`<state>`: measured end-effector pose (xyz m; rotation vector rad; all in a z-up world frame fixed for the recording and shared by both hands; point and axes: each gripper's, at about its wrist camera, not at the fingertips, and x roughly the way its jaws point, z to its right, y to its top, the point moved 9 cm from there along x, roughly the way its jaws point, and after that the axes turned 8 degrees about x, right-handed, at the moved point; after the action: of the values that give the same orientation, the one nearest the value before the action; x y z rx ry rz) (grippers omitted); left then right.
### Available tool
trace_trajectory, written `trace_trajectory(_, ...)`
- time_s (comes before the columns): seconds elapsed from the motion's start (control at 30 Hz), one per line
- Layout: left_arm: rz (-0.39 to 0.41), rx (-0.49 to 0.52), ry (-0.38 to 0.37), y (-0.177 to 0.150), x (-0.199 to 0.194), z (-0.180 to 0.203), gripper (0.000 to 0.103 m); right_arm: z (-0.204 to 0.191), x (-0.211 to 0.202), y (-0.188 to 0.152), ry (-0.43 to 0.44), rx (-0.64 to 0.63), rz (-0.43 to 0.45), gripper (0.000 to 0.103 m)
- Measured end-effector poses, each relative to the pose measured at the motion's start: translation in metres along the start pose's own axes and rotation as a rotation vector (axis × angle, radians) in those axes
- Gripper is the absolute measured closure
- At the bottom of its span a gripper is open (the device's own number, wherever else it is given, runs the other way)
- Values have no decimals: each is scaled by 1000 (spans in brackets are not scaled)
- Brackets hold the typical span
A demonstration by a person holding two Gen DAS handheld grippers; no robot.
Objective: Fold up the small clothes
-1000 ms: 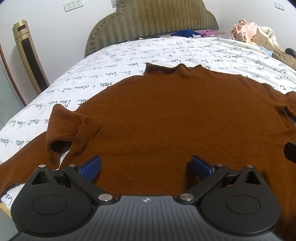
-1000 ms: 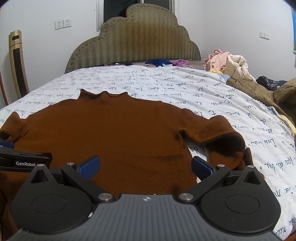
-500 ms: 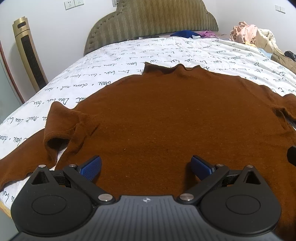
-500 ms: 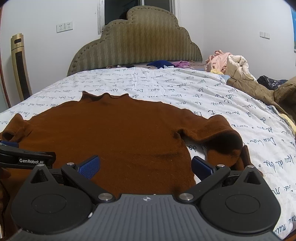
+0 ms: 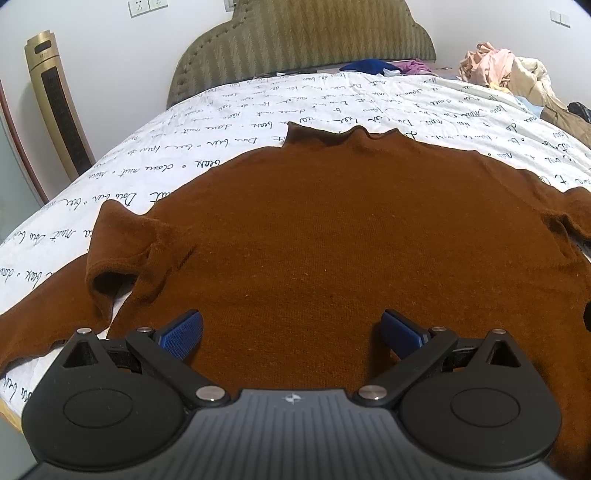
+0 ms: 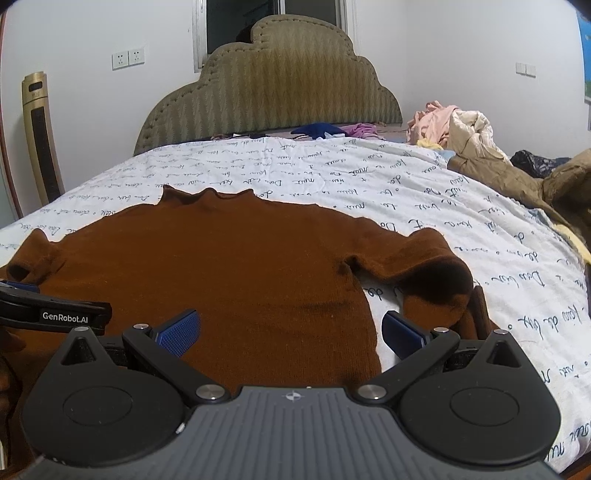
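Item: brown knit sweater (image 5: 332, 236), rust-toned, with a short raised collar at its far edge; it lies flat and spread on the bed (image 5: 258, 110), collar toward the headboard (image 5: 303, 37). Its left sleeve (image 5: 122, 251) is bent back on itself beside the body, the open cuff showing dark inside, with more brown cloth trailing to the bed's near left edge. In the right wrist view the right sleeve (image 6: 424, 269) is doubled over in the same way, just beside the side seam. Left claw (image 5: 291, 332): blue-padded fingers spread wide, low over the lower body of the sweater, nothing between them. Right claw (image 6: 291, 332): spread wide, nothing between the pads, over the sweater's right side edge, one pad over knit, the other over bedsheet (image 6: 443, 192). Surface: white bedsheet printed with black cursive script. Room: olive scalloped upholstered headboard; white walls with wall sockets (image 6: 128, 58); a dark window (image 6: 273, 18) above the headboard; a gold tower appliance (image 5: 59, 103) standing to the left of the bed; blue and purple garments (image 6: 332, 130) near the headboard; a heap of pink, cream and tan clothing (image 6: 472, 144) at the bed's right side.
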<state>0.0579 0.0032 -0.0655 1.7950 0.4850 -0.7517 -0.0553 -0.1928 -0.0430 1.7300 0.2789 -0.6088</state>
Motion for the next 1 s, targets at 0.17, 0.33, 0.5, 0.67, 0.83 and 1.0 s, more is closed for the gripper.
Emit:
trace_trajectory(0.17, 9, -1, -27, 3, -3, 6, 0, 3, -4, -3, -26, -19, 15, 0)
trace_trajectory(0.33, 29, 30, -43, 7, -8, 18, 0, 13, -10, 0, -55, -14, 47, 1)
trace_trajectory(0.5, 27, 24, -38, 7, -8, 17, 0, 73, -26, 5, -205, 45, 113, 9)
trace_trajectory(0.67, 17, 24, -39, 6, -7, 19, 0, 135, -23, 2, -348, 103, 98, 26)
trace_trajectory(0.83, 17, 57, -38, 6, -7, 28, 0, 152, -6, 4, -356, 118, 76, 44)
trace_trajectory(1.0, 14, 70, -32, 5, -6, 30, 0, 141, 4, 4, -332, 96, 43, 44)
